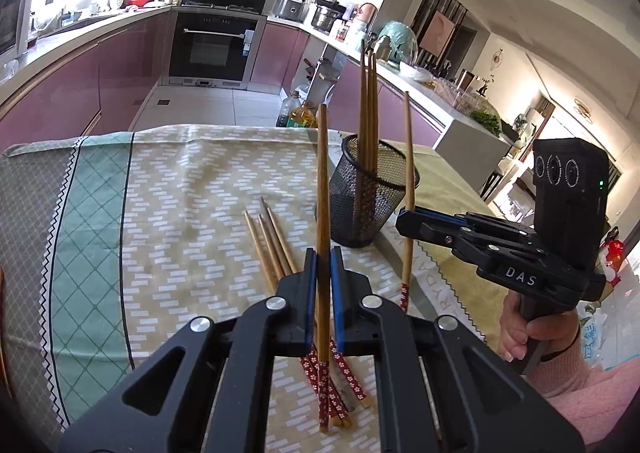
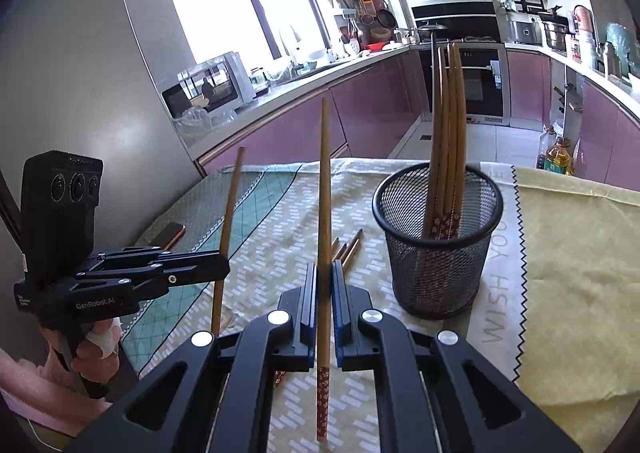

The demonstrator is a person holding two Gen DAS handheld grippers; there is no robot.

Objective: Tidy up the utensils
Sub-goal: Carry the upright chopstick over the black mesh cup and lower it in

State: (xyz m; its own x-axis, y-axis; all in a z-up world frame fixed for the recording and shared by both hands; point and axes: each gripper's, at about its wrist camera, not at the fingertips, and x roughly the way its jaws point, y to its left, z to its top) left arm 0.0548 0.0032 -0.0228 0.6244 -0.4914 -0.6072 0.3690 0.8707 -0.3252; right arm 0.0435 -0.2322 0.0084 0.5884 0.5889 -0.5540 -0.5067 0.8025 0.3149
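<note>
My left gripper [image 1: 323, 273] is clenched on one upright chopstick [image 1: 322, 213], at lower centre of its frame; my right gripper [image 2: 325, 285] clamps a second chopstick [image 2: 325, 213] likewise — both red-patterned ends point down. The mesh cup [image 2: 438, 237], right of centre, holds several chopsticks upright. Loose chopsticks [image 1: 270, 245] lie on the tablecloth [image 1: 180, 193] — beside the cup.

A black mesh cup [image 2: 438, 253] stands upright right of the middle. A few brown chopsticks [image 2: 448, 125] stand in it, thin ends up, red flowered ends down. More chopsticks [image 1: 272, 249] lie flat in a bunch left of the cup. Two single chopsticks are held upright, one [image 1: 323, 221] in the middle, one [image 2: 325, 213] nearer the cup.
</note>
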